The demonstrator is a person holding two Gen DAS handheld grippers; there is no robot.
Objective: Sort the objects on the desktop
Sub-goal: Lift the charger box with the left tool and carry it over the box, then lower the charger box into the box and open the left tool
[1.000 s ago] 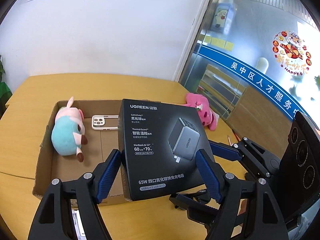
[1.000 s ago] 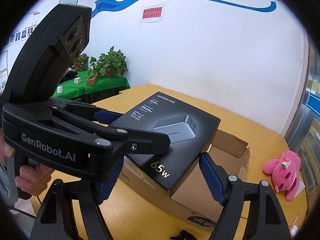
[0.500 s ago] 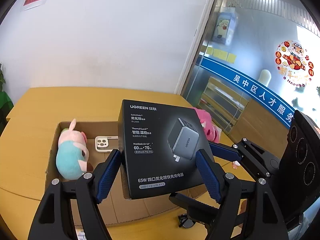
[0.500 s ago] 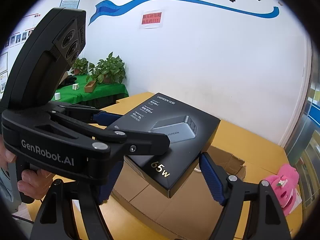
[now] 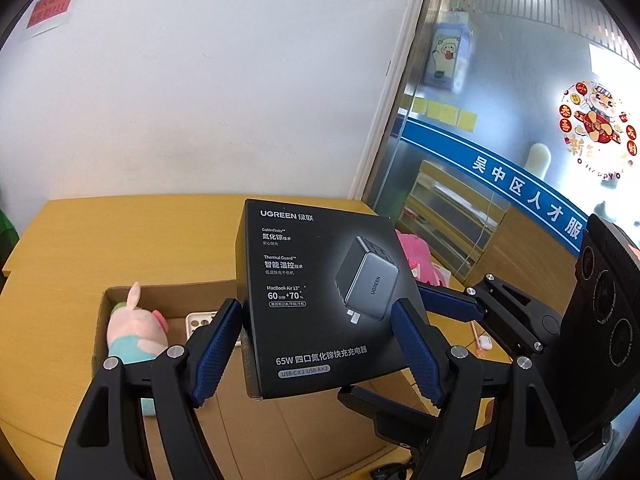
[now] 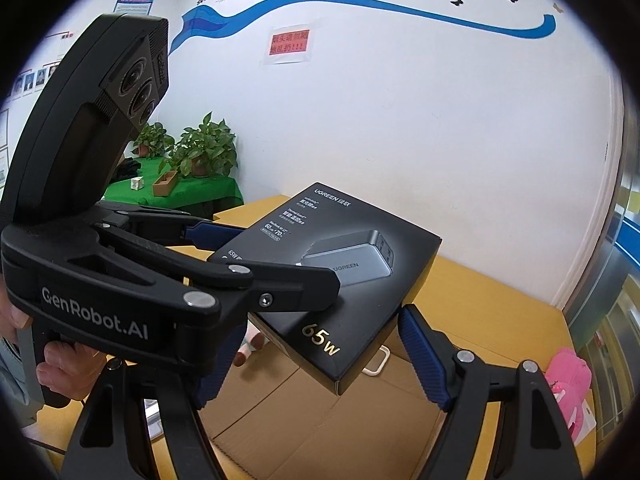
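Black hand-held gripper (image 6: 320, 344), ribbed blue pads (image 6: 420, 356), white "GenRobot.AI" marking.

The black charger box (image 5: 320, 300) is a flat, square carton printed with white UGREEN lettering, a picture of a grey charger and "65W" along its near edge; gold "65w" shows on its side in the right wrist view. It is held in the air, tilted with its far edge higher, above the open cardboard box (image 5: 304, 420) on the yellow wooden table. Inside that cardboard box, at the far left, lies a pink and teal plush toy (image 5: 136, 332), and just right of it a white phone case (image 5: 198, 322), partly hidden. A bright pink plush toy (image 6: 570, 380) lies on the table to the right of the cardboard box.
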